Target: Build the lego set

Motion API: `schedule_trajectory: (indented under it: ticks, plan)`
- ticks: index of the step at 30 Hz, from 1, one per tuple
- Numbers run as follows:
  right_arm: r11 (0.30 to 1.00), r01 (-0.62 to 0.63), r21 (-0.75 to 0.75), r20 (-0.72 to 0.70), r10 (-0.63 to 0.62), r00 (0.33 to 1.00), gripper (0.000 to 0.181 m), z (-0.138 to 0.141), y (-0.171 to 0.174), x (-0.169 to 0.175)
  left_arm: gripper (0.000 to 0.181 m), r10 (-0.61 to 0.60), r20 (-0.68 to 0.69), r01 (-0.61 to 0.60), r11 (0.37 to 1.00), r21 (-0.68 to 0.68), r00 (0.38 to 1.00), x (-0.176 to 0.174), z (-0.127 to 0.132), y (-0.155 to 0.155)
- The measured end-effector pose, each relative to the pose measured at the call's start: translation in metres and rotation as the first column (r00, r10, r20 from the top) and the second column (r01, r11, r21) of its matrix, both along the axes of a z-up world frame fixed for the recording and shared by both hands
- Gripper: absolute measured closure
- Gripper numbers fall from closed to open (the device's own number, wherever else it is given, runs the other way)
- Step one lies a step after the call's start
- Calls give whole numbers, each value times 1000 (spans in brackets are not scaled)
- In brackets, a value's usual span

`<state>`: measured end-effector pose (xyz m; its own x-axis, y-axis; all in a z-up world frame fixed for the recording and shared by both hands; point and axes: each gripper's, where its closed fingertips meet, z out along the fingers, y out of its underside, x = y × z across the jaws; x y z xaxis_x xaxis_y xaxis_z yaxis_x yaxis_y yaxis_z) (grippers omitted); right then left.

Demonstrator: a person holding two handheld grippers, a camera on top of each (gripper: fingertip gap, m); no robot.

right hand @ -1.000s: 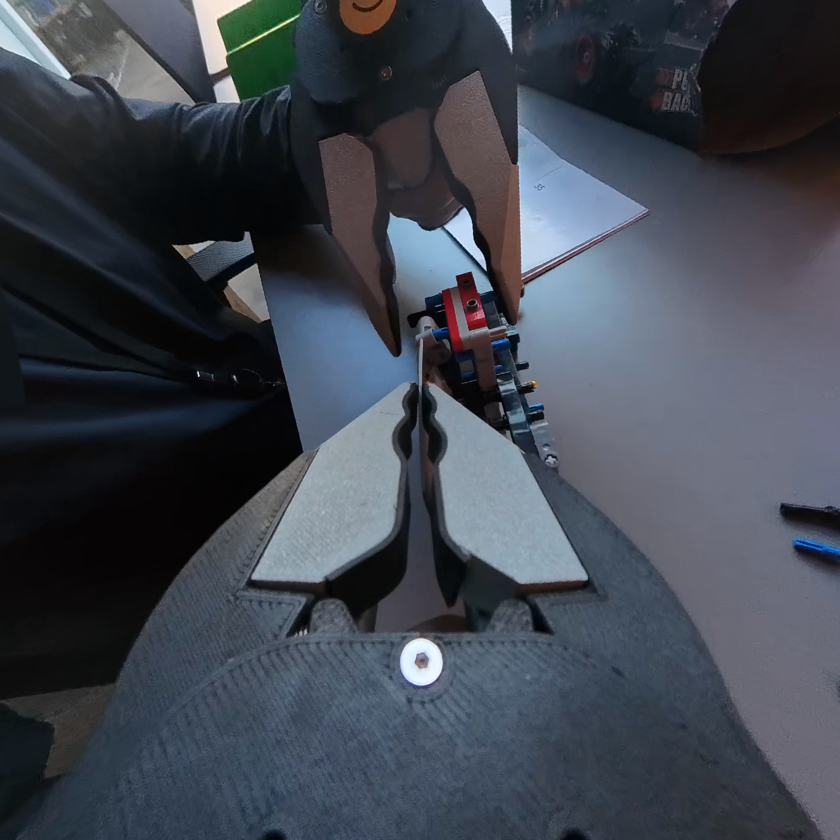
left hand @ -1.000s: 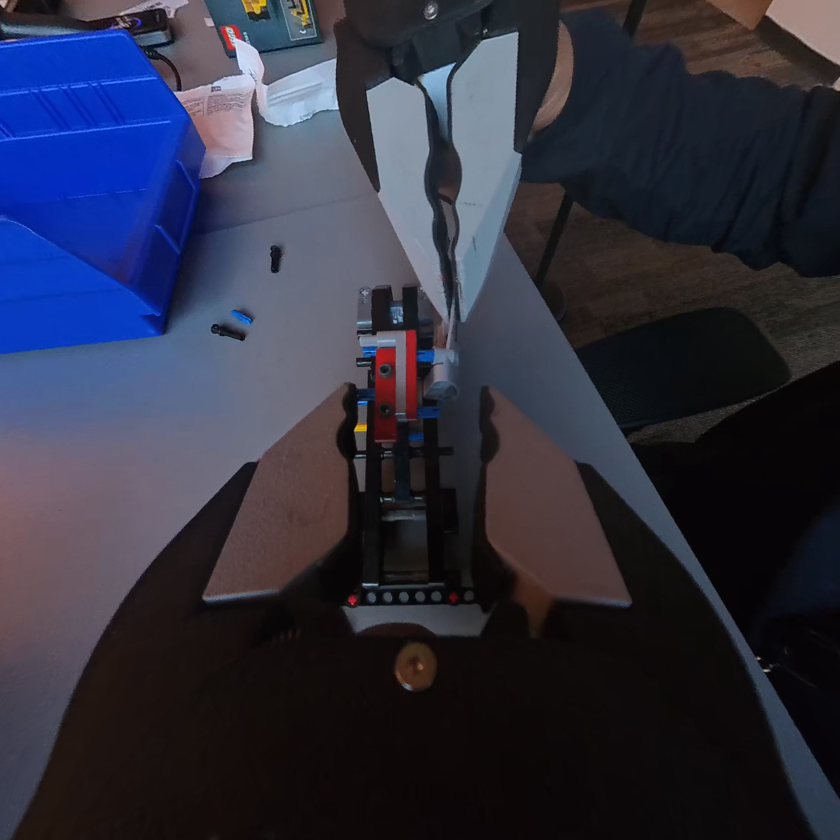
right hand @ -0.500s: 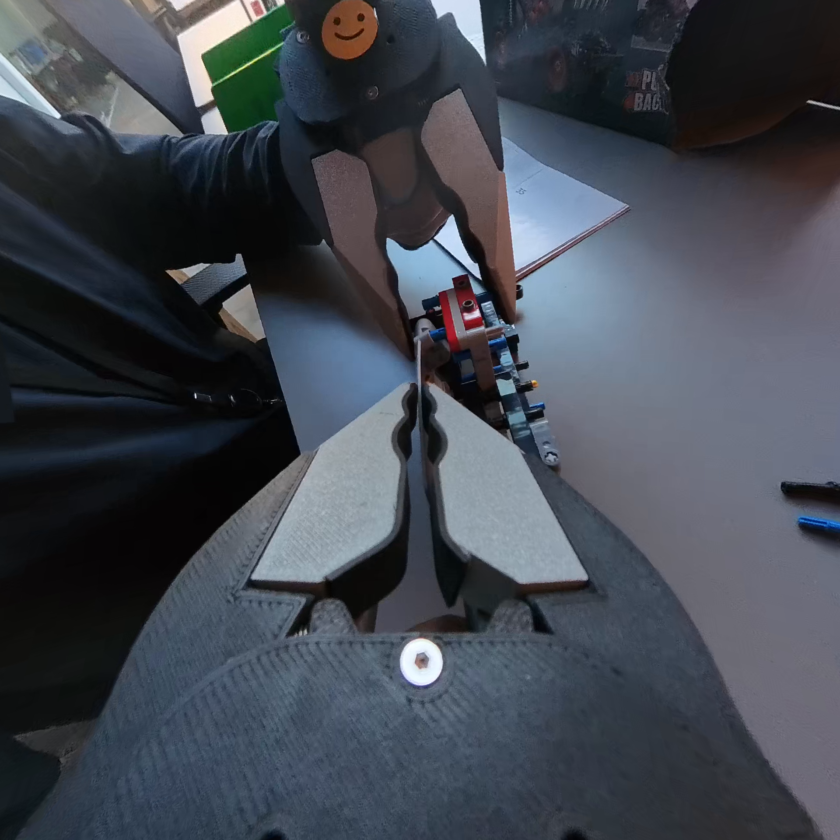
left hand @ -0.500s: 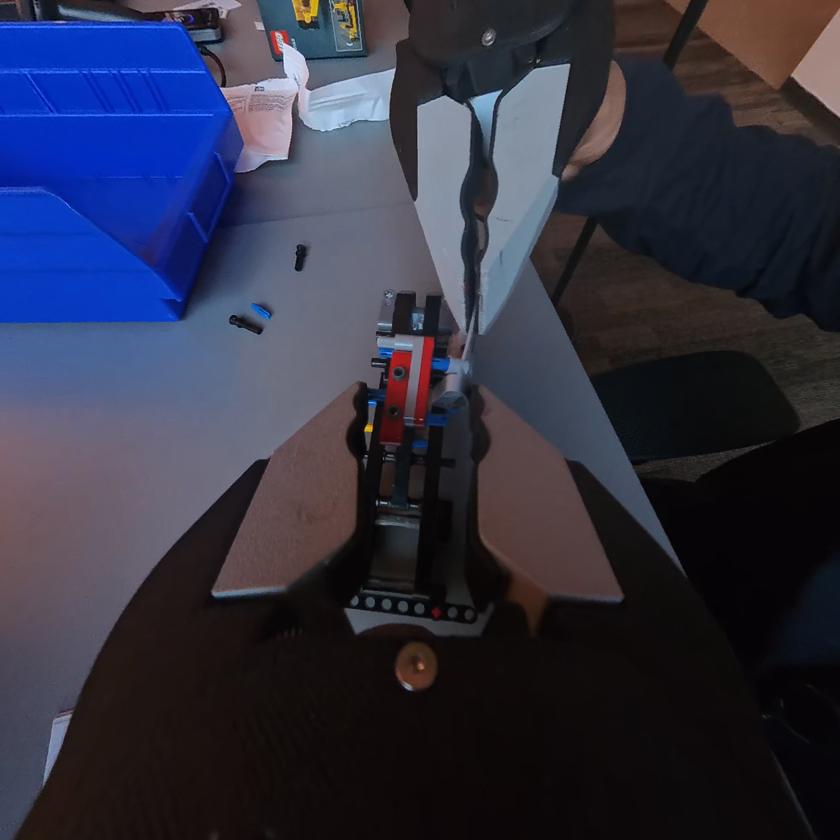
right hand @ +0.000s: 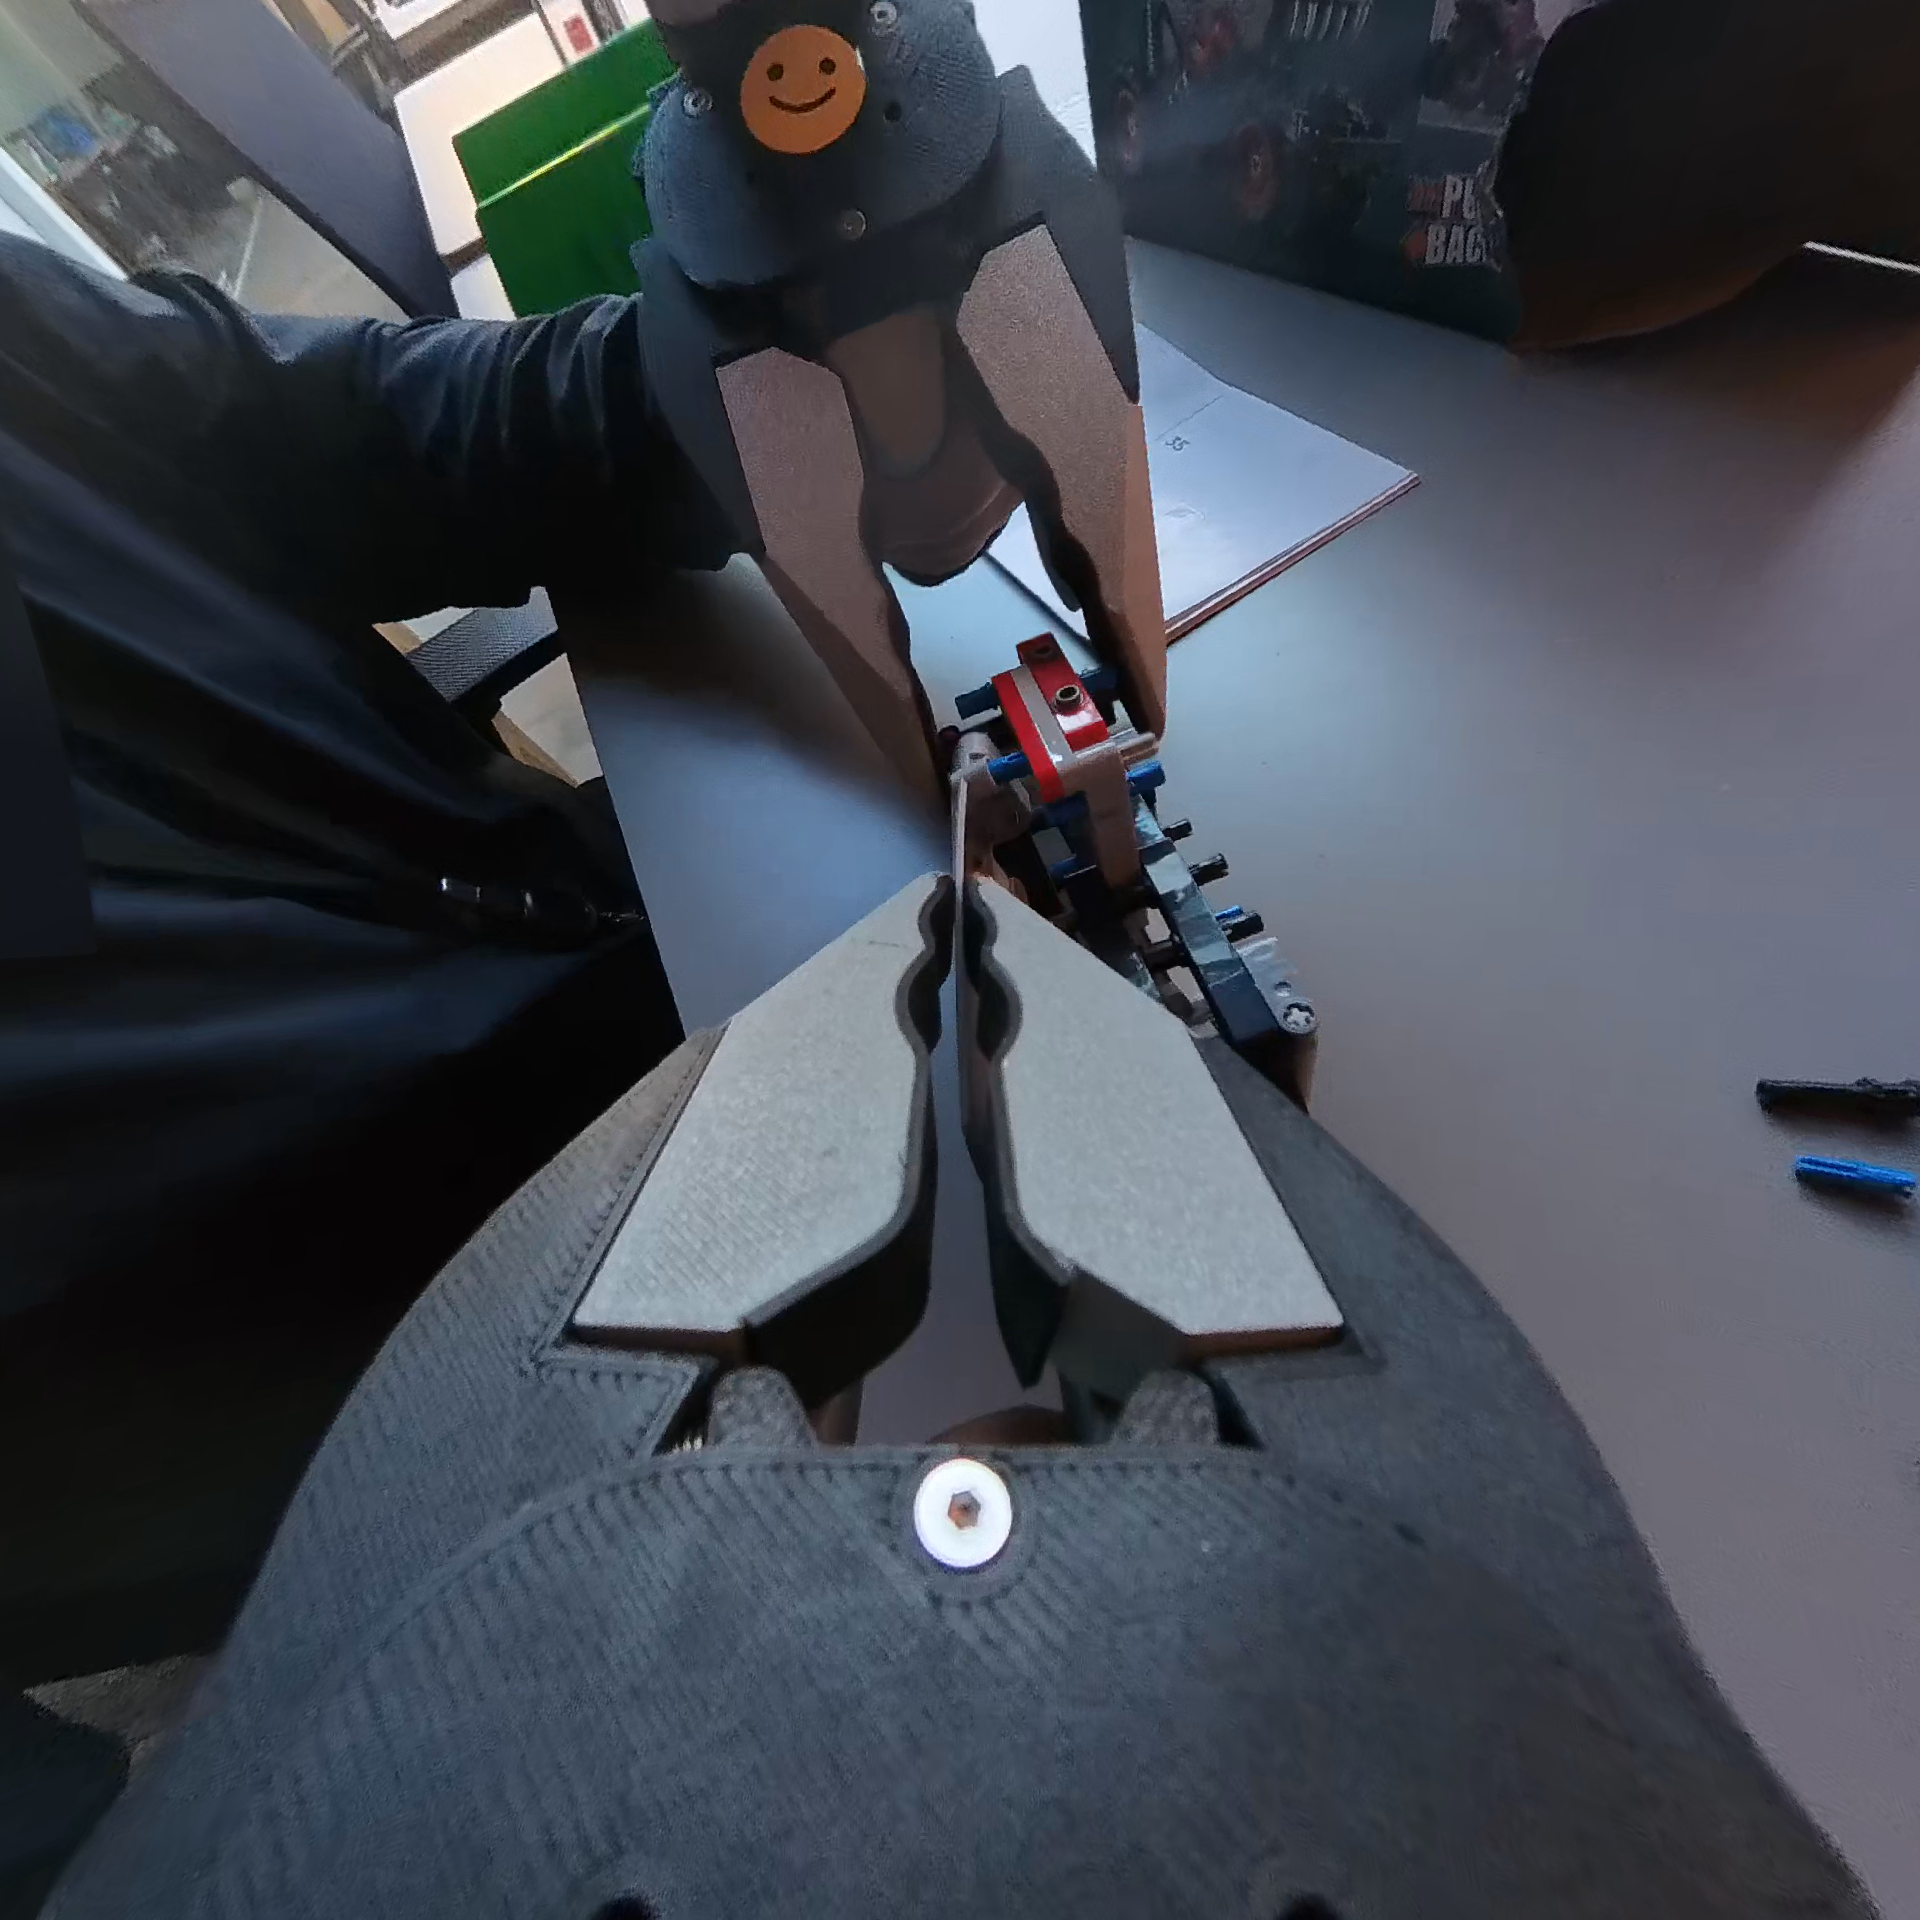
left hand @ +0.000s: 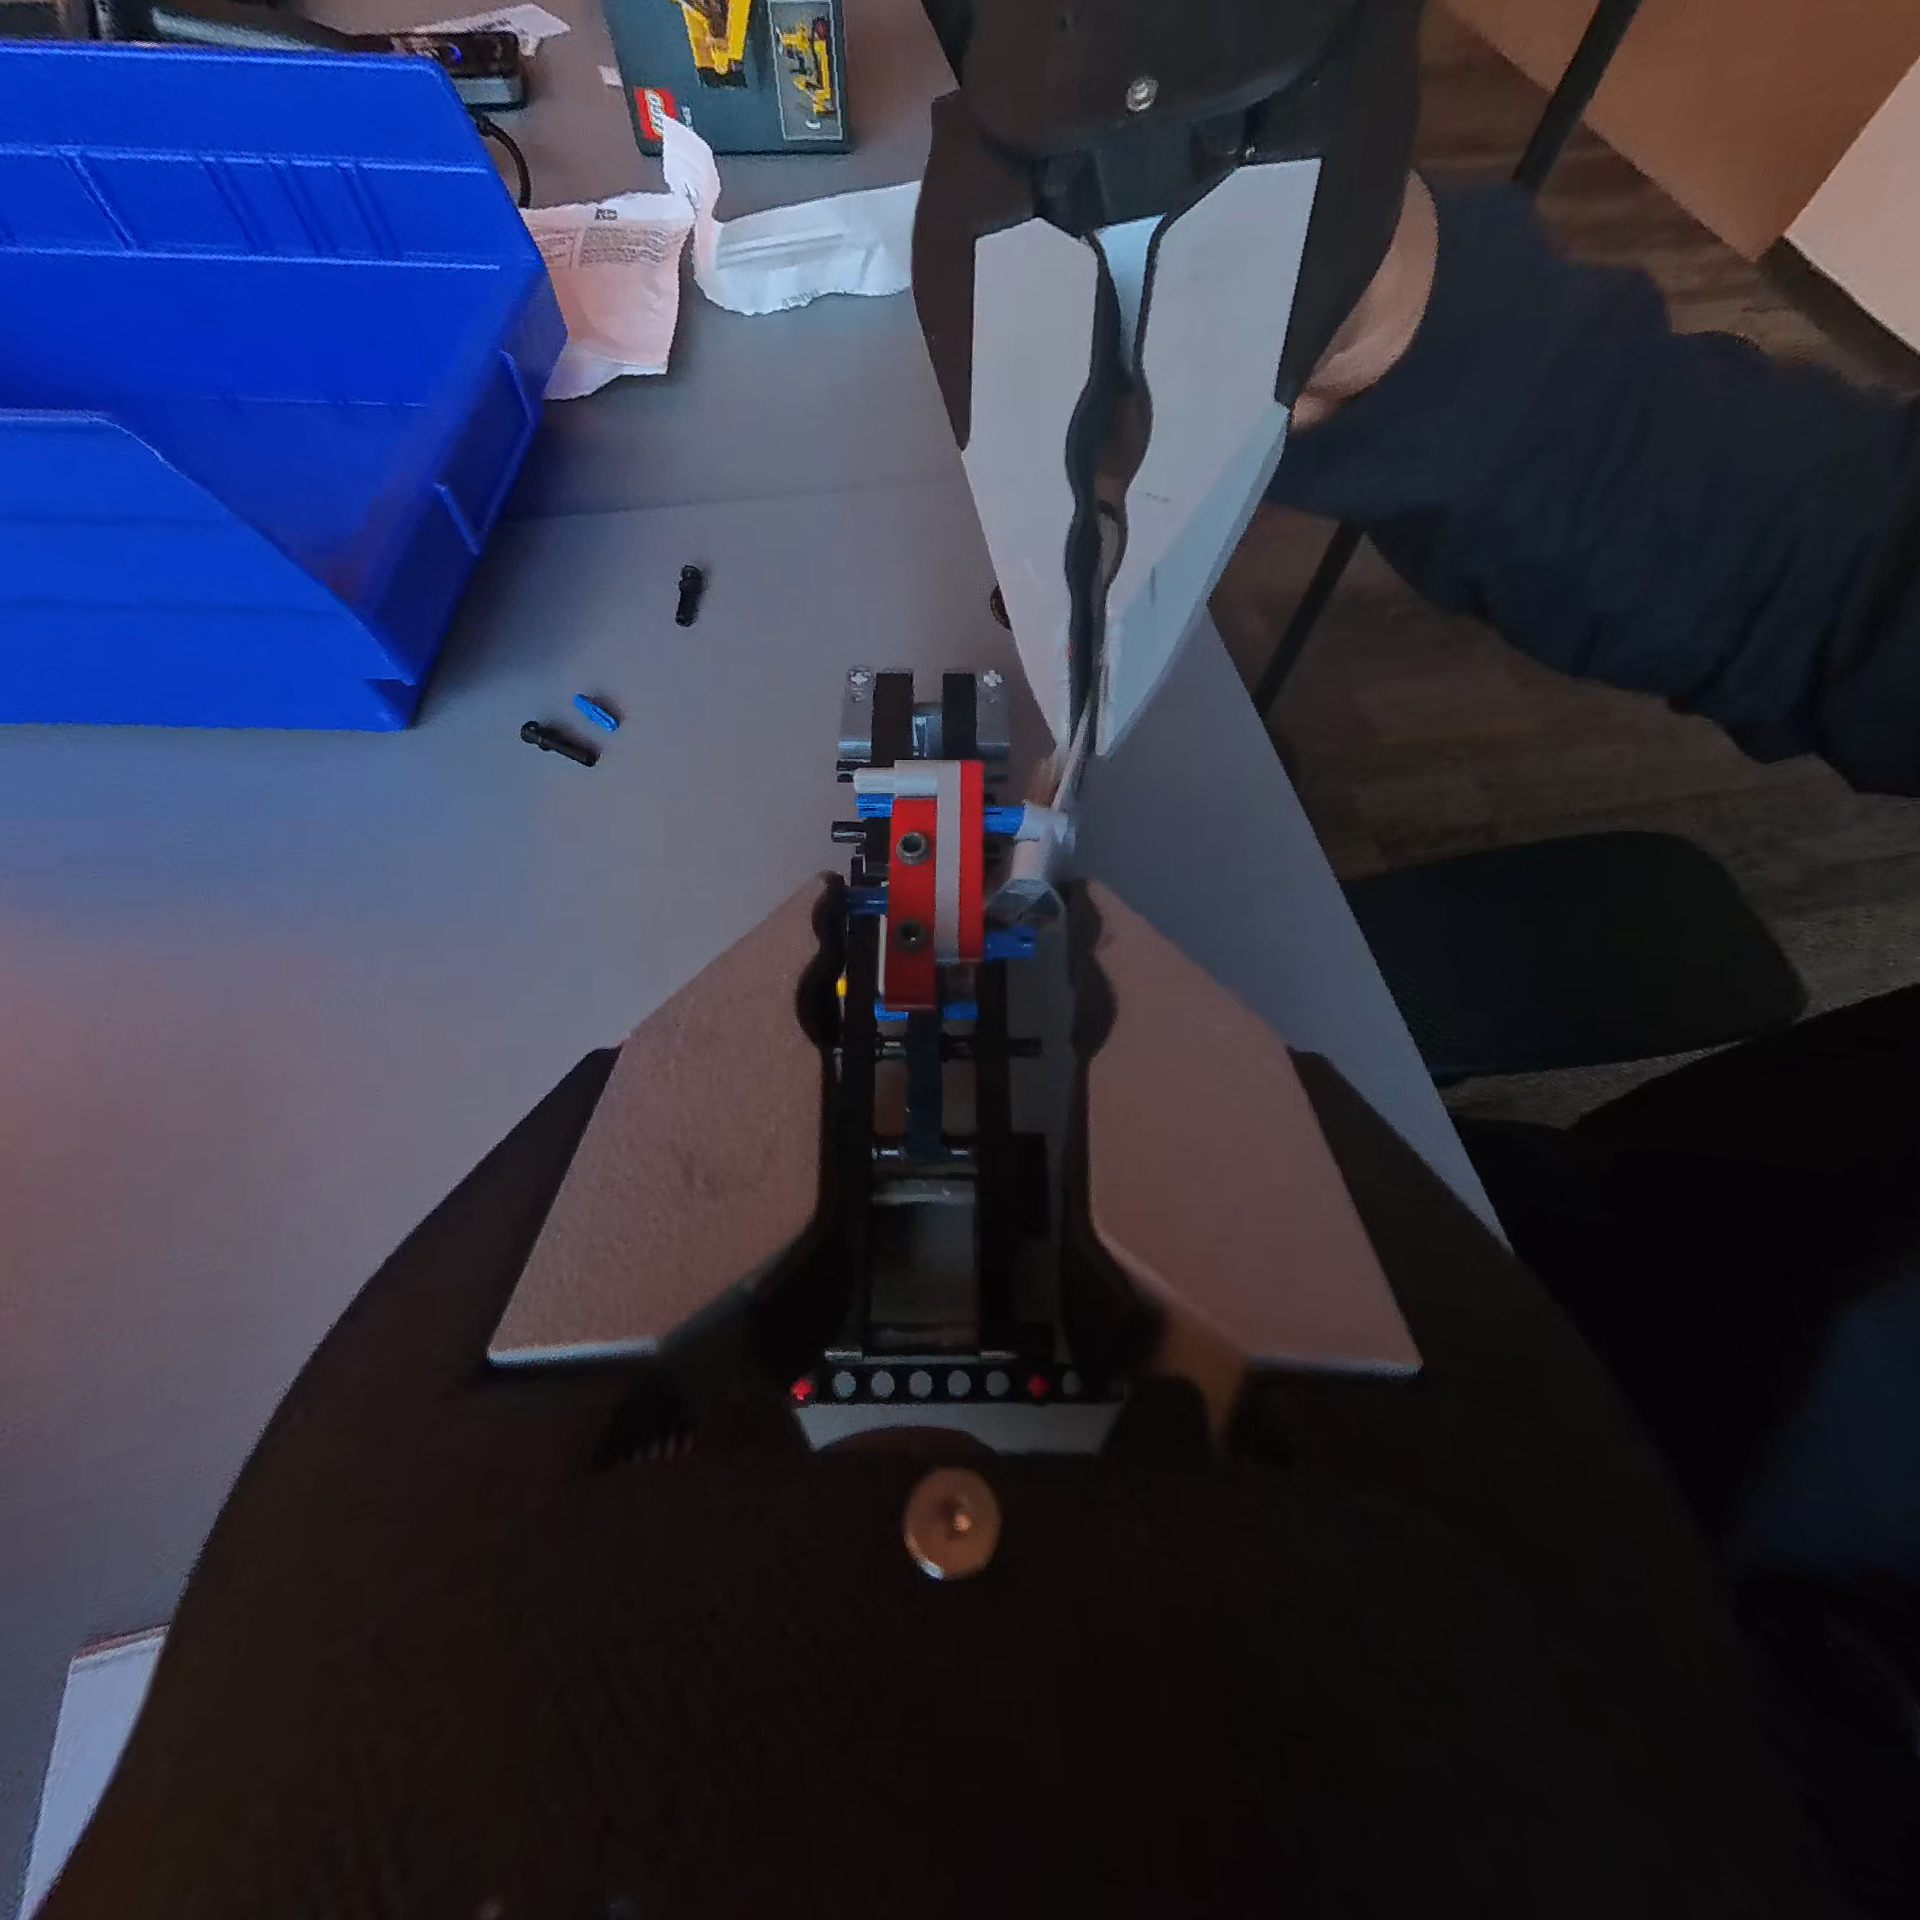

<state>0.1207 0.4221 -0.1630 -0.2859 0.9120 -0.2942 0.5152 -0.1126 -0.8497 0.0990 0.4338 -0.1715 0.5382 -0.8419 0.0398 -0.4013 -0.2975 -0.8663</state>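
Observation:
The lego model [left hand: 930, 883], a long black frame with a red block and blue pins, lies on the grey table [left hand: 312, 987]. My left gripper [left hand: 951, 914] is shut on it, one finger on each side of the frame. My right gripper [right hand: 958, 888] is shut on a thin light grey piece [right hand: 960, 821] and holds its far end against the model's side by the red block [right hand: 1044, 717]. In the left wrist view the right gripper [left hand: 1081, 743] comes down from above with the grey piece [left hand: 1042, 831] touching the model. The left gripper [right hand: 1034, 743] also shows in the right wrist view.
A blue bin [left hand: 208, 364] stands at the back left, with papers [left hand: 613, 270] and a set box [left hand: 743, 73] behind. Two black pins [left hand: 559, 744] [left hand: 687, 594] and a blue pin [left hand: 595, 711] lie loose. An instruction booklet [right hand: 1247, 488] lies beyond the model. The table edge [left hand: 1351, 935] runs close on the right. Less than 4 cm separates the two grippers' tips.
My left fingers have narrowed onto the model's frame. My right gripper has kept the grey piece at the model's side, shifting only slightly.

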Motion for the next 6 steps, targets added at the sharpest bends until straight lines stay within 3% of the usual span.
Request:
schedule_trajectory:
  ticks: [1, 6]
  plan:
    - [1000, -2, 0, 1, 2, 1000, 181, 0, 0, 0, 141, 2, -4, -2, 1000, 2, 1000, 0, 0, 0]
    - [1000, -6, -10, 6, 6, 1000, 181, 1, 1, 0, 141, 2, -2, -2, 1000, 4, 1000, 1, 0, 0]
